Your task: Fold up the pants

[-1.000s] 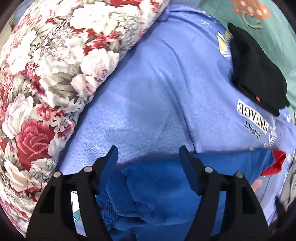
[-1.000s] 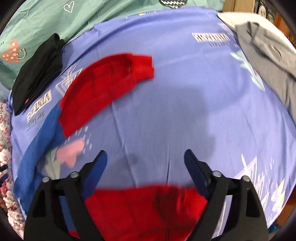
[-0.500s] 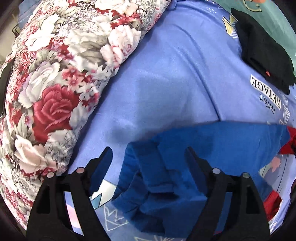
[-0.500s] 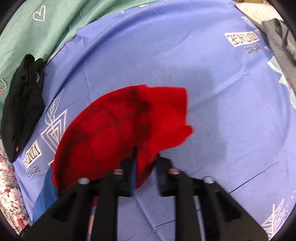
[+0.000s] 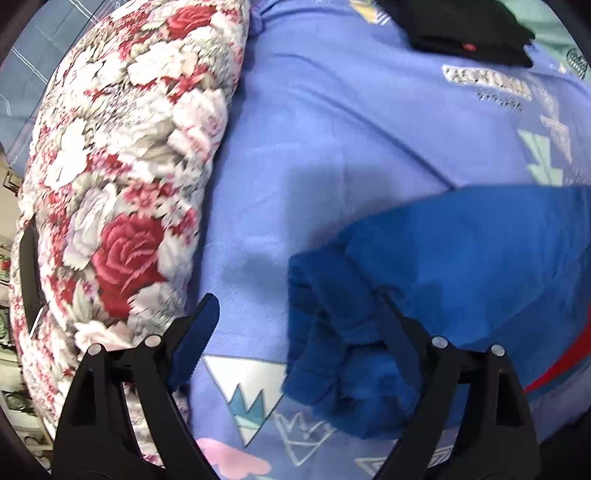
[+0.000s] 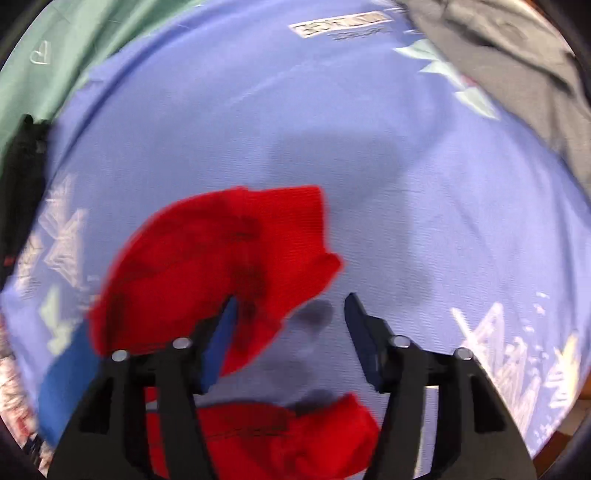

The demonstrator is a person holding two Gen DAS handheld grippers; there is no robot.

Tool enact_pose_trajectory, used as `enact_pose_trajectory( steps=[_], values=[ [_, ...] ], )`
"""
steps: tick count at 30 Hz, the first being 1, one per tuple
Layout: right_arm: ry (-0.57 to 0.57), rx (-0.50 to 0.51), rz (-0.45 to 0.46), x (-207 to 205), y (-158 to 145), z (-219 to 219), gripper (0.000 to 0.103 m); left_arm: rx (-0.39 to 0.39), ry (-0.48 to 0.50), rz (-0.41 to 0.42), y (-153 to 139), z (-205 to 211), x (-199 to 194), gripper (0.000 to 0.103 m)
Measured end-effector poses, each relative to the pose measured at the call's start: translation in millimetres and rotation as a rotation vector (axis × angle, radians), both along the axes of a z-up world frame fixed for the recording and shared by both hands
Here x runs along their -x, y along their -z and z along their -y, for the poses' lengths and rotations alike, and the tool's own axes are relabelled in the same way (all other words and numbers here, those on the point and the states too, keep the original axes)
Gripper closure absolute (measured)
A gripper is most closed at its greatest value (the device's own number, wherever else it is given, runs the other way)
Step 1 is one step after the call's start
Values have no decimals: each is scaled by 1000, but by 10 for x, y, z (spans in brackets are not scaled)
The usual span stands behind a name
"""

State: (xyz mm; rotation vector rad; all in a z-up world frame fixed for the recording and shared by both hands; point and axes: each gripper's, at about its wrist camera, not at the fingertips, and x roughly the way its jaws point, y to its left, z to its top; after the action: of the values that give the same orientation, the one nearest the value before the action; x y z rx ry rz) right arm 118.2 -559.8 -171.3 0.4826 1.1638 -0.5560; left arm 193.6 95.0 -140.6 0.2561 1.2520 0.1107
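The pants are blue with red leg ends and lie on a blue printed bedsheet. In the left wrist view the blue waist part [image 5: 436, 273] lies crumpled at the right, under my right finger. My left gripper [image 5: 295, 314] is open and holds nothing, just above the waist edge. In the right wrist view one red leg end [image 6: 221, 266] lies flat ahead and another [image 6: 280, 435] lies below the fingers. My right gripper [image 6: 290, 310] is open and empty, its left finger over the red cloth.
A floral pillow [image 5: 122, 177] lies along the left. A folded black garment [image 5: 461, 29] lies at the far side, also seen in the right wrist view [image 6: 18, 184]. A grey garment [image 6: 517, 66] lies at the far right. A green sheet [image 6: 55, 55] borders the blue bedsheet [image 6: 295, 110].
My right gripper was shut on the red leg end half a second ago and has opened, leaving it on the sheet. My left gripper has drawn back to the left, off the blue waist.
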Motion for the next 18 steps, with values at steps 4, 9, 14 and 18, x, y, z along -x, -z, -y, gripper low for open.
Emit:
enact_pose_trajectory(
  steps=[4,9,14,18],
  values=[
    [-49,22,71,39,-273,-225,39,86,-93,7,-85,-222,142,16],
    [-164,13,74,-2,-370,-625,39,232,-100,-25,-101,-244,286,16],
    [-210,-21,77,2,-348,-788,39,401,-133,-79,31,-71,242,18],
    [-228,-28,83,-7,-372,-886,39,466,-179,-132,211,-31,107,35]
  ],
)
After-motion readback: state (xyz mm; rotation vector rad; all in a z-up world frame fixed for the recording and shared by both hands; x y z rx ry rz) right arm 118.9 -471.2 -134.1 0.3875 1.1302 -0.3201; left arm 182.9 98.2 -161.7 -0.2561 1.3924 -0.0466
